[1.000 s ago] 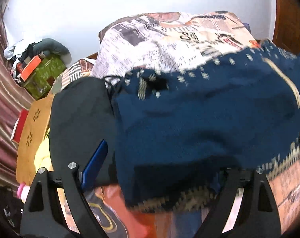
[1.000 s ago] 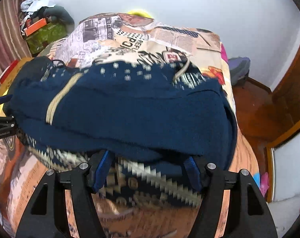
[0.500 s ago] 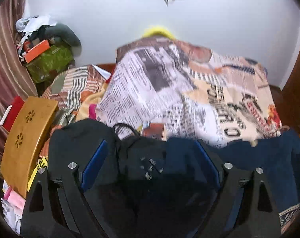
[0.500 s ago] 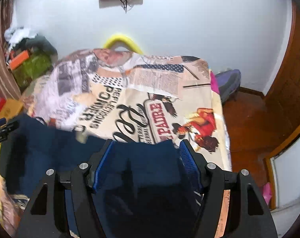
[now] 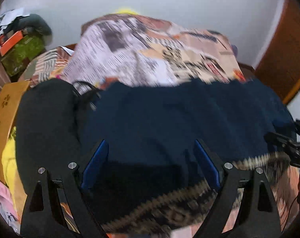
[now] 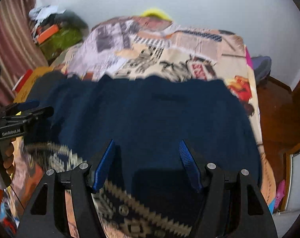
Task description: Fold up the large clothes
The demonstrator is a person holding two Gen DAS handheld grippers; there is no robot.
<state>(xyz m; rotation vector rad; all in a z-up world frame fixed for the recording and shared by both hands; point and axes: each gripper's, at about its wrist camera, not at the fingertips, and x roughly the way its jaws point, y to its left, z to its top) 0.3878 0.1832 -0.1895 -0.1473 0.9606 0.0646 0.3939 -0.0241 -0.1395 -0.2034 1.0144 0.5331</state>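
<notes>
While both grippers, left (image 5: 150, 164) and right (image 6: 147, 163), stand wide open gripping nothing, the navy garment (image 6: 150, 115) lies loose on the bed (image 6: 169, 45), so its unpinned fold may slump or skew.

A: Both views are smeared by motion blur, worst on the printed bedspread (image 5: 150, 55).
B: Soft, even indoor light; a dark shadow between the jaws; fisheye bending and black corners.
</notes>
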